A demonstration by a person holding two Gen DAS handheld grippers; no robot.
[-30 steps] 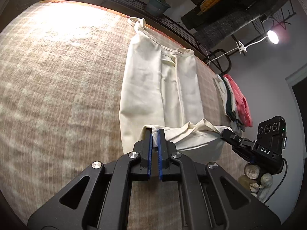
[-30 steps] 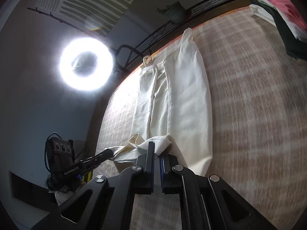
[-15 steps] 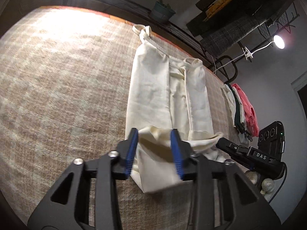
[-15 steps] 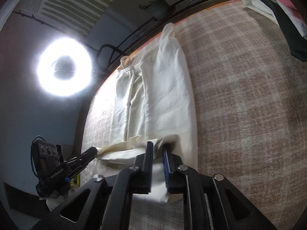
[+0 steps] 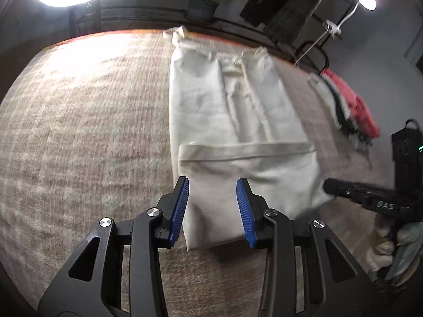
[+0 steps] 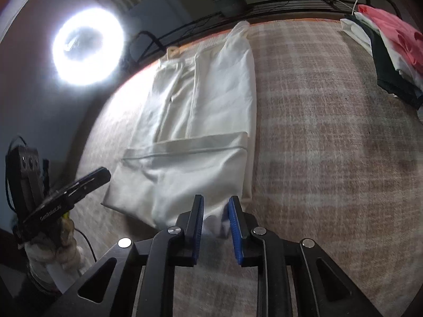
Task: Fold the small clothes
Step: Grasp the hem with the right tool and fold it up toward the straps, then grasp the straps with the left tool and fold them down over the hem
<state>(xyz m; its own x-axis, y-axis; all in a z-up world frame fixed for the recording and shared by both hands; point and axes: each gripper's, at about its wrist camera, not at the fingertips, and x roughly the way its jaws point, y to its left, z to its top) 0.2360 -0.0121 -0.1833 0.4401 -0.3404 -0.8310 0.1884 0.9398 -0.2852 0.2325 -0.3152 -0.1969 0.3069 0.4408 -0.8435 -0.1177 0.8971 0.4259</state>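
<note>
A cream sleeveless garment (image 5: pixel 224 105) lies lengthwise on the plaid cloth surface, sides folded in, straps at the far end. Its near hem is folded up over the body, the hem band (image 5: pixel 246 149) lying across the middle. It also shows in the right wrist view (image 6: pixel 201 121). My left gripper (image 5: pixel 212 206) is open, its blue pads either side of the near fold, holding nothing. My right gripper (image 6: pixel 216 220) is open at the garment's near right corner, empty. Each gripper shows in the other's view, the right (image 5: pixel 370 200) and the left (image 6: pixel 66 192).
A stack of folded clothes, pink on top (image 6: pixel 391 47), lies at the far right of the surface and shows in the left wrist view (image 5: pixel 349 105). A ring light (image 6: pixel 88 50) glares at the far left. A rack with a potted plant (image 5: pixel 202 6) runs behind the surface.
Both grippers carried the hem up over the body, then opened and let it go. The fold now lies flat and both grippers have drawn back toward the near edge.
</note>
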